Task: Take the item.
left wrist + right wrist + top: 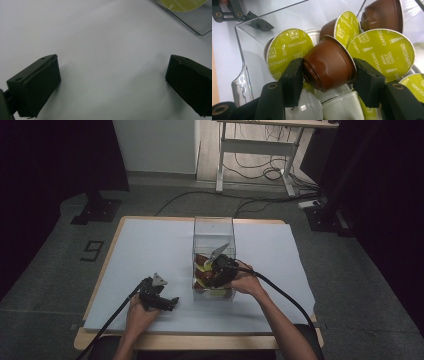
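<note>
the left claw (172,301) lies low on the bench (150,250) near its front edge, left of the clear box (214,227), with the person's left hand (139,312) wrapped around its body and the forearm coming in from the front. in the left gripper view its jaws stand wide apart over bare white surface with nothing between them, and a corner of the clear box with a green lid inside shows at the upper right.

the clear box stands upright near the middle of the bench, somewhat toward the front edge, and holds a heap of coffee capsules: brown cups with yellow-green foil lids printed "cappuccino", and white cups lower down.

the right claw (327,72) reaches into the box from its right side, the right hand (245,281) just beside the box wall and the forearm running back to the front right. in the right gripper view its jaws are clamped on one brown capsule (328,66), lying on its side at the top of the heap, one pad on its base, the other at its rim.
</note>
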Motion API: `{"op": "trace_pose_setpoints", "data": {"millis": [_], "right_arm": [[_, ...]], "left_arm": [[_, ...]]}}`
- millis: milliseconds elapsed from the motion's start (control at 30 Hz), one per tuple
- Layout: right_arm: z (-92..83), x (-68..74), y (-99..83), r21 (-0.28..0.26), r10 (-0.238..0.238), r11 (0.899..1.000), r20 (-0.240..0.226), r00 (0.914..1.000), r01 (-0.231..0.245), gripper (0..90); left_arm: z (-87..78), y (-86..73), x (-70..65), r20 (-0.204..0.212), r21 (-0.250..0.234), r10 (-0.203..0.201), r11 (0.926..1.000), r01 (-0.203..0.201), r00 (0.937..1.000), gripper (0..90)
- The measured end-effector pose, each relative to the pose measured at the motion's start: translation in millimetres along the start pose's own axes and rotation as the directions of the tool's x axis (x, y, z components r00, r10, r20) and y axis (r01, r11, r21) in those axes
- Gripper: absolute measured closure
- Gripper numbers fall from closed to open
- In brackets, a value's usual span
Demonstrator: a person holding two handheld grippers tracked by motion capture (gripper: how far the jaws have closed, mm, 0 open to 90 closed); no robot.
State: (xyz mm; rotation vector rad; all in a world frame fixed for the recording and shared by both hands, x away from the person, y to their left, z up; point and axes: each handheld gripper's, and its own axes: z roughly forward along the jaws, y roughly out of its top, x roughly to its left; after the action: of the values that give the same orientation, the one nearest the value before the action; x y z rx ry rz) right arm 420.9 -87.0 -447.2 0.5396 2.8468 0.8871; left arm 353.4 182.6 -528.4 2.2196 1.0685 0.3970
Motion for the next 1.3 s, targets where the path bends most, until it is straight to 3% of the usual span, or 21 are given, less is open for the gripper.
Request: {"op": "trace_pose_setpoints", "data": {"millis": [200,733,1300], "right_arm": [[-6.3,-0.3,-0.6,-0.028,0.012,1.000,-0.027,0.9996,-0.012,46.9],[-18.1,1.3,-1.9,-0.057,0.005,0.998,0.012,0.9999,-0.005,47.2],[-37.7,-2.3,-7.4,-0.109,0.058,0.993,0.055,0.9968,-0.051,47.2]], "left_arm": [[0.0,0.0,0.0,0.000,0.000,0.000,1.0000,0.000,1.0000,0.0],[0.0,0.0,-0.1,0.000,0.000,0.000,1.0000,0.000,1.0000,0.0],[0.0,0.0,-0.1,-0.001,0.000,0.000,1.0000,0.000,1.0000,0.0]]}}
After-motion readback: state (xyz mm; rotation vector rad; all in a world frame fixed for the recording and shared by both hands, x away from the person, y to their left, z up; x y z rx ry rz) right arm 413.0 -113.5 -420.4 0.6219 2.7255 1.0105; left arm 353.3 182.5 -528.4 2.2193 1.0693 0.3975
